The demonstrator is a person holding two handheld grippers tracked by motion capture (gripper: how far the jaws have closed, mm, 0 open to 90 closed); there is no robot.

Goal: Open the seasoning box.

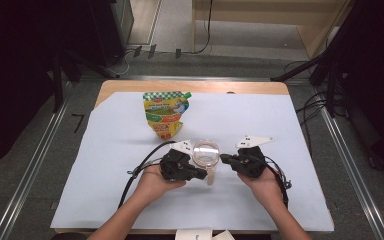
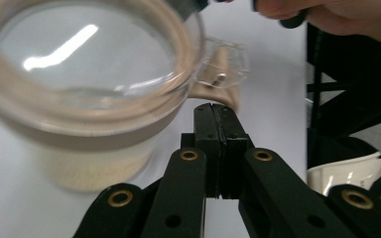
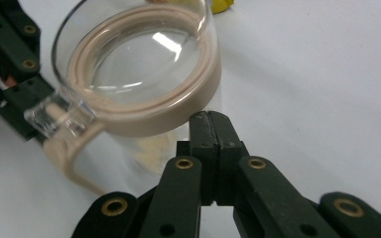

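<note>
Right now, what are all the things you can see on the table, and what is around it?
glass jar: one, clear with a beige band at the rim and a beige handle, middle of the table, between the two tongs
pouch: one, yellow and green with a green cap, standing behind the jar
sheet: one, white, covering most of the table
table: one, light wood, edge showing at the far side
white papers: two, at the near edge
cables: several, black, on the grey floor at the right
left tongs: one, black, shut, tip by the jar's handle
right tongs: one, black, shut, tip at the jar's right side
hands: two, one holding each tongs
</note>
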